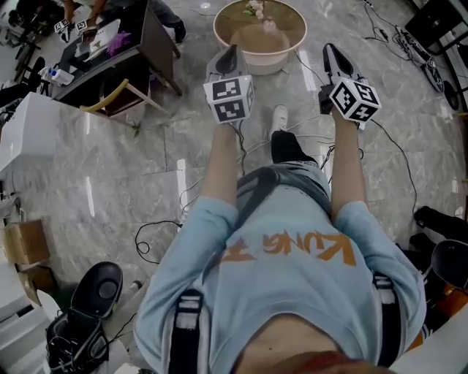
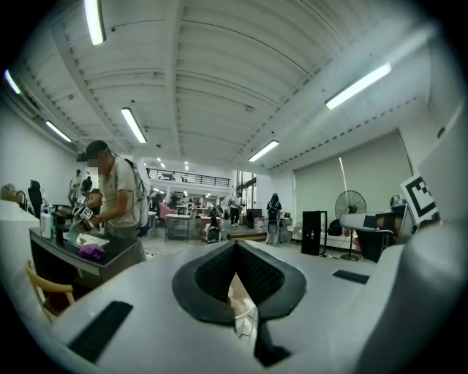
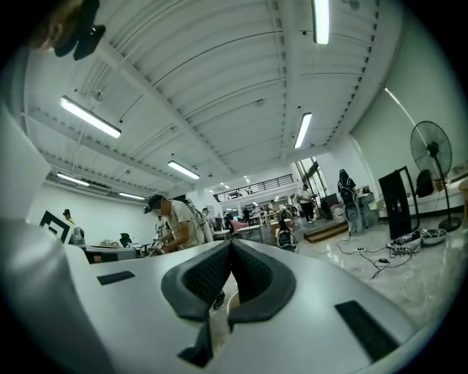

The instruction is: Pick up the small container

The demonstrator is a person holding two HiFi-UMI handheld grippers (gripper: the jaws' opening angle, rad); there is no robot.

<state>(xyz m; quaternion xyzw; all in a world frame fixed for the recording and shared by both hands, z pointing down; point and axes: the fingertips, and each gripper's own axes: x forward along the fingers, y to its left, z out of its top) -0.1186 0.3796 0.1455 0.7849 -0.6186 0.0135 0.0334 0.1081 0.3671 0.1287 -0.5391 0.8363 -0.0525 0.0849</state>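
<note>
Marble floor (image 1: 110,175) lies below both grippers. The left gripper (image 1: 232,48) and right gripper (image 1: 329,48) each have their jaws pressed together on nothing. The container (image 1: 269,25), small and pale, stands on the round table (image 1: 238,36) ahead, beside flowers (image 1: 254,7), well apart from both grippers.

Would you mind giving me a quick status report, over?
Left gripper, right gripper shut, empty. Small pale item on round table ahead, maybe the container, untouched. Floor cable nearby.
</note>
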